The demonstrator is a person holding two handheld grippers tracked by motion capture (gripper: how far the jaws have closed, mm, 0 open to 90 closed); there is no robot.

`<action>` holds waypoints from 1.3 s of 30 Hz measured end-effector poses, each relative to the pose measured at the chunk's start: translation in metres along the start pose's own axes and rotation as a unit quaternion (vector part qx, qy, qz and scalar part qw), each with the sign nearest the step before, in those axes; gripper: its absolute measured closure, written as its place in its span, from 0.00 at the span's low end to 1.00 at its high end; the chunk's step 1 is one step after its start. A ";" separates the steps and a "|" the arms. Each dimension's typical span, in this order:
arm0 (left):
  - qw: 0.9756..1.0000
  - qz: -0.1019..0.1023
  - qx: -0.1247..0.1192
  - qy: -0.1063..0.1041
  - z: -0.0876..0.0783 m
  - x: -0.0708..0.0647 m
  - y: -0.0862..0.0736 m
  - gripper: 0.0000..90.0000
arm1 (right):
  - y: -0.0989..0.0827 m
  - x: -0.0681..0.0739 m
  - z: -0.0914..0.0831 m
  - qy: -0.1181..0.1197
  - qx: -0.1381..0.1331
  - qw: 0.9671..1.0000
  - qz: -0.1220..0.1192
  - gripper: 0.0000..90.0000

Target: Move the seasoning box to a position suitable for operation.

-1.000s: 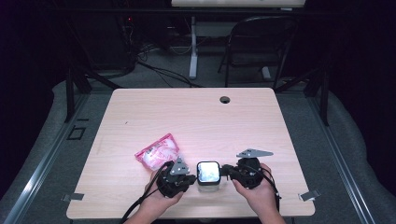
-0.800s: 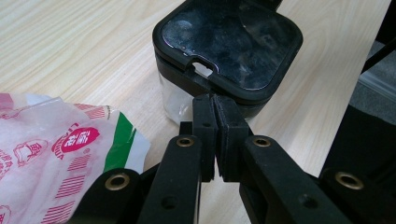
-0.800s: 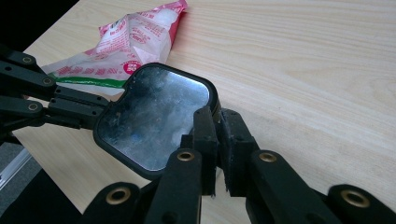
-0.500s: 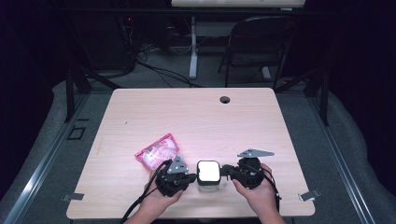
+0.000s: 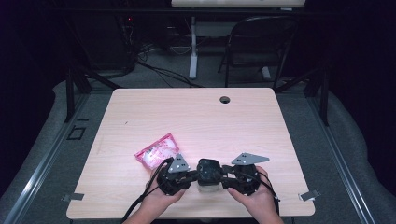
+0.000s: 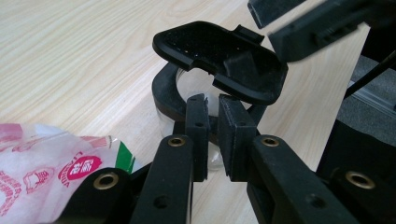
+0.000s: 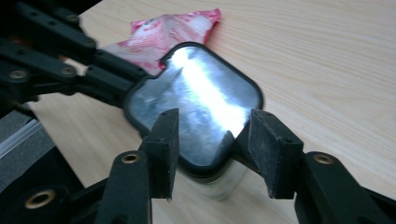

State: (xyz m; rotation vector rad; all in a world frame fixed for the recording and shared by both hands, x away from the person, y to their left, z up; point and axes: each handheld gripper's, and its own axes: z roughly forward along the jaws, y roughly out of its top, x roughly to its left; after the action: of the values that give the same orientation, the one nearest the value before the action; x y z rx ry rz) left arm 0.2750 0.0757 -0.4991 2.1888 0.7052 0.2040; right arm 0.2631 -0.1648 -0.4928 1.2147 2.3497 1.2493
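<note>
**Hinged Lid Raised on Clear Container, Lower Centre of Tabletop**

One container point(image 5: 208, 183) stands at the lower centre of the high view, between the two grippers. Its body is clear, smooth plastic with rounded corners; a black rim runs round the mouth. One black lid point(image 6: 222, 58), a rounded square with a raised tab on its underside, stands tilted up off the rim in the upper centre of the left gripper view. In the right gripper view its outer face point(image 7: 196, 105) is a glossy panel with a bright streak of glare, framed in black.

The left gripper point(image 6: 212, 133) has matte black jaws with brass-coloured pivots. They stand nearly together, a narrow gap between them, clamped on the black rim at the hinge side of the container; they have just been opening slightly, with the rim between them.

The right gripper point(image 7: 212, 149) is of the same make. Its jaws stand well apart, either side of the near edge of the lid, and press on nothing; they have just been opening.

One soft packet point(image 5: 157, 151), pink-and-white printed film, crinkled, lies just up and left of the left gripper in the high view.

The tabletop point(image 5: 196, 116) is pale wood-grain laminate, rectangular with rounded corners, with one round cable hole point(image 5: 225, 99) near its upper edge.
</note>
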 end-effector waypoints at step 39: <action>1.000 0.016 0.004 0.005 0.013 -0.009 0.002 0.76 | 0.001 0.024 -0.009 -0.030 -0.022 0.997 -0.073 0.53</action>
State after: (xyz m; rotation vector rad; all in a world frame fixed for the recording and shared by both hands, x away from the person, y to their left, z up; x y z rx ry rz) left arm 0.2728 0.0609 -0.5048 2.2094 0.6767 0.2287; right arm 0.2438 -0.1521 -0.4816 1.0327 2.3101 1.1939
